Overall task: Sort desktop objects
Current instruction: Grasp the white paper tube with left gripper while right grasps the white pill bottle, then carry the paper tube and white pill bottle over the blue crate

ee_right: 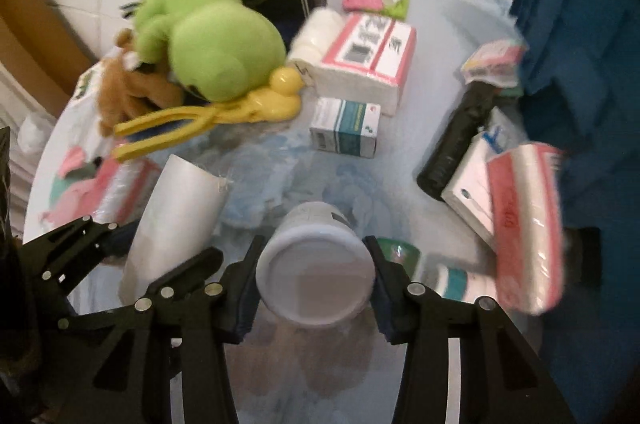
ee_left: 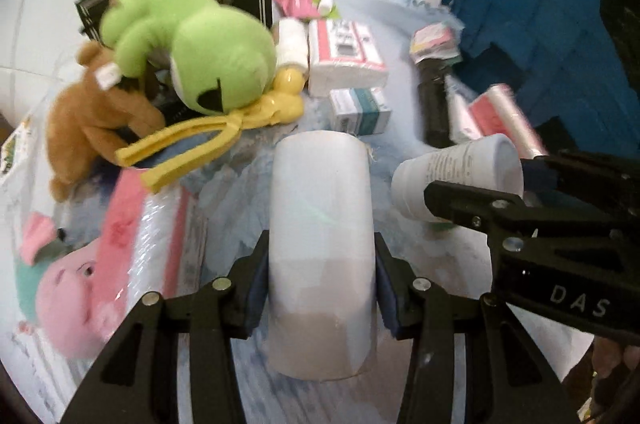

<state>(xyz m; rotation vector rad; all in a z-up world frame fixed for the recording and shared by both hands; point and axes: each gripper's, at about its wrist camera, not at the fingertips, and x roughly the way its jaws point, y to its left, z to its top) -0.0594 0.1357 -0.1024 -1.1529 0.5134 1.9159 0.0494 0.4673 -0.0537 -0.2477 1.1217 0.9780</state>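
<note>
Desktop objects lay scattered over the counter (ee_left: 400,24): a green plush toy (ee_left: 192,40) at ten o'clock in the left wrist view, a medicine box (ee_left: 360,108) at twelve, a black cylinder (ee_left: 434,104) at one, and a blue crate (ee_left: 540,24) at two. The left gripper (ee_left: 320,288) pinched a white roll (ee_left: 320,224) between its pads, the roll pointing toward twelve o'clock. The right gripper (ee_right: 312,284) pinched a white bottle (ee_right: 316,276) at centre, its flat end facing the camera. Both items seemed lifted, so the step in hand was probably carrying them off for sorting. The next move would call for swinging each toward its container, perhaps the crate at two o'clock, and spreading the pads only once over it.
</note>
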